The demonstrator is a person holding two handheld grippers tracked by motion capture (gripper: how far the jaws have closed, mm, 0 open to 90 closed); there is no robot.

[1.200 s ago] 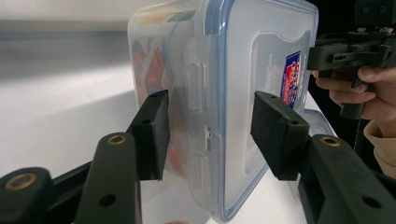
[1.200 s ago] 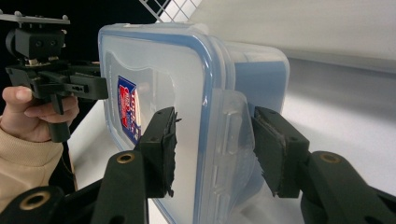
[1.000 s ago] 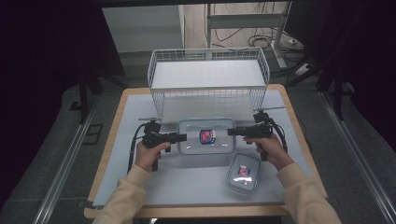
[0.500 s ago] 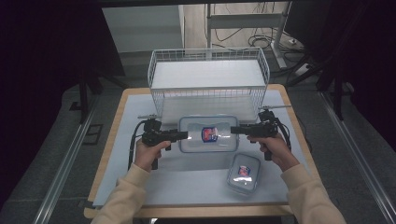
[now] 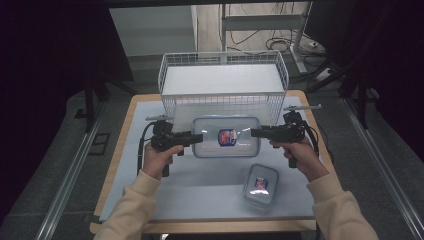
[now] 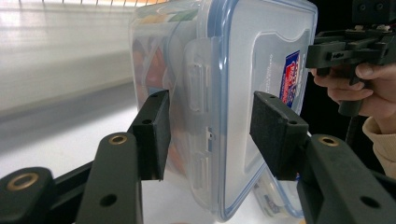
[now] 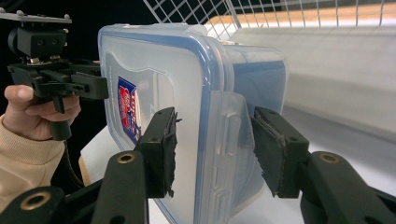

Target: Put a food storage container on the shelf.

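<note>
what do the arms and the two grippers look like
Both arms wear cream long sleeves. The left gripper and right gripper are black pistol-grip tools with flat rectangular pads and brass rivets. A black cable trails from the left one; a grey plate tops the right.

Clear box (image 5: 226,136), blue-rimmed lid; label red-blue, seemingly.

My high view looks forward and down from above the table (image 5: 165,200). My two gripper views sit close, facing each other across the box (image 5: 226,136), centre frame.
</note>
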